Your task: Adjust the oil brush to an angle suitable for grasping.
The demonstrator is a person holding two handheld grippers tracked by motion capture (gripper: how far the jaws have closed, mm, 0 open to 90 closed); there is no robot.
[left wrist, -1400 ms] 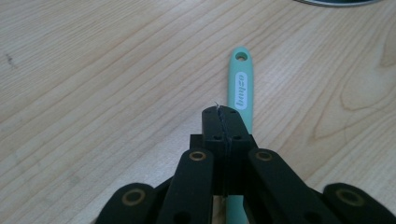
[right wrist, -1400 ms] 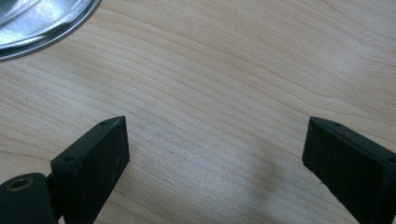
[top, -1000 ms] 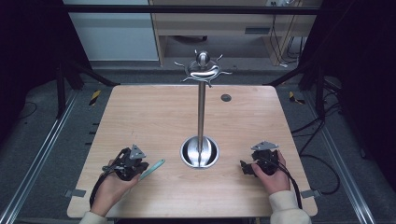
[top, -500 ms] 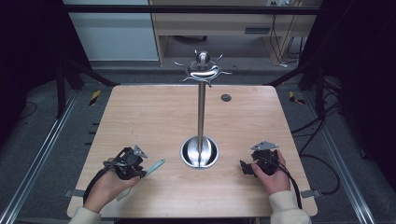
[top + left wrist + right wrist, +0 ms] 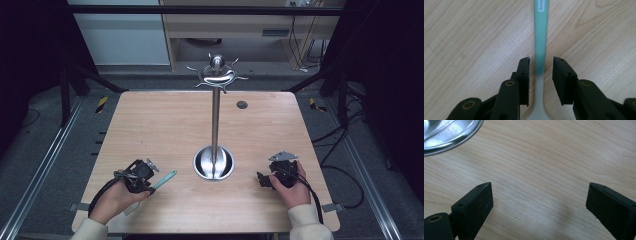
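A slim utensil with a teal handle fading to white (image 5: pixel 541 30) lies flat on the wooden table (image 5: pixel 165 125); its teal end (image 5: pixel 168 176) points toward the metal stand. My left gripper (image 5: pixel 541 61) straddles the handle, jaws close on both sides with a thin gap on each, so it is open. From above, the left gripper (image 5: pixel 151 183) sits at the front left with a hand on it. My right gripper (image 5: pixel 539 192) is wide open over bare wood, held at the front right (image 5: pixel 261 179).
A tall metal stand rises mid-table from a round shiny base (image 5: pixel 214 164), also at the corner of the right gripper view (image 5: pixel 446 132), with curved hooks at its top (image 5: pixel 216 76). A small dark disc (image 5: pixel 242 104) lies at the back right.
The left hand and forearm have shifted slightly to the left; the utensil stays where it lay. The right gripper has not moved.
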